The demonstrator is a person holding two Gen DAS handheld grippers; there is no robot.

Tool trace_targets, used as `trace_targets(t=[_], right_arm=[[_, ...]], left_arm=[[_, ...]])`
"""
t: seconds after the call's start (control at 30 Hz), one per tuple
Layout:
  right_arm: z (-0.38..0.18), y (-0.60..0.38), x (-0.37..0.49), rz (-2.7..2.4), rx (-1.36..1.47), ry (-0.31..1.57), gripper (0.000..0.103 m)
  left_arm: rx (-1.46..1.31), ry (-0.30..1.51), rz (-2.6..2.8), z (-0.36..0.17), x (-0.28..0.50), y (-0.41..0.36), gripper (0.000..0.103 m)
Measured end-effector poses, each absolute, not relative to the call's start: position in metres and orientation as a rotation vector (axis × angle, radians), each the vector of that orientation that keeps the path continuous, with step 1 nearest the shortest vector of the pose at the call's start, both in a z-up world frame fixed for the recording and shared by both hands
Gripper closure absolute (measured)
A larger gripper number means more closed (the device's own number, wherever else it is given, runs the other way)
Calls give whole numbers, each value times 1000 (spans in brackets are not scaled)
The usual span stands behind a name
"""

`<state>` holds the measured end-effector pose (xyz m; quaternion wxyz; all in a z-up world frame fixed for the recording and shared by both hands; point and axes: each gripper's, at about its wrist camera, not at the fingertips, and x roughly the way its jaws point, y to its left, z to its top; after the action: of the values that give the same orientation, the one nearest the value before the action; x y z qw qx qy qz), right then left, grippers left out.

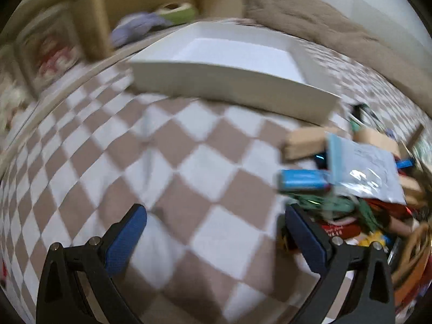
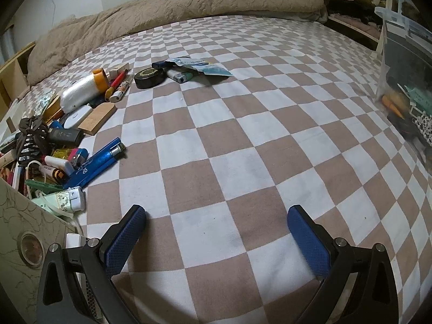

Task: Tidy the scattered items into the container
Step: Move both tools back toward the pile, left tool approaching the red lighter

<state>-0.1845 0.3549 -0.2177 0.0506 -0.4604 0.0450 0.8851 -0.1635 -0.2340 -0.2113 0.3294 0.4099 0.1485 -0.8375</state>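
Left gripper [image 1: 214, 239]: jaws wide apart, holding nothing, over the checked sheet [image 1: 167, 162]
Right gripper [image 2: 216, 236]: jaws wide apart, empty, above bare sheet
Clutter [image 2: 62, 140]: heaped on the sheet, left of the right gripper, right of the left one
Blue tube [image 2: 97, 163]: at the heap's near edge
Black tin [image 2: 149, 77]: further off, beside a lighter [image 2: 178, 76]
White box [image 1: 229, 64]: empty, on the sheet beyond the heap, blurred
Blanket [image 2: 172, 5]: bunched along the far edge

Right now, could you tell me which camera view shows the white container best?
The left wrist view: the white container fills the upper middle, open and apparently empty, though motion-blurred. In the right wrist view I cannot pick it out; that view faces the scattered pile and checkered cover.
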Motion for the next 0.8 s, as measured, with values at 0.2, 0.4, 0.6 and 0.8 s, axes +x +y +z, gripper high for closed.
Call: trace_targets(t=[0.2, 0.4, 0.6, 0.8], right_arm=[[-217, 354, -184, 2694, -1401, 135, 0], [-218, 355, -184, 2694, -1401, 134, 0], [-217, 354, -183, 2693, -1399, 128, 0], [-215, 356, -184, 2710, -1400, 165, 0]], left_arm=[[989, 457, -2117, -206, -144, -250, 0], [1009, 531, -2345, -200, -138, -236, 0], [1111, 459, -2502, -202, -159, -205, 0], [1241, 212, -2442, -217, -190, -175, 0]])
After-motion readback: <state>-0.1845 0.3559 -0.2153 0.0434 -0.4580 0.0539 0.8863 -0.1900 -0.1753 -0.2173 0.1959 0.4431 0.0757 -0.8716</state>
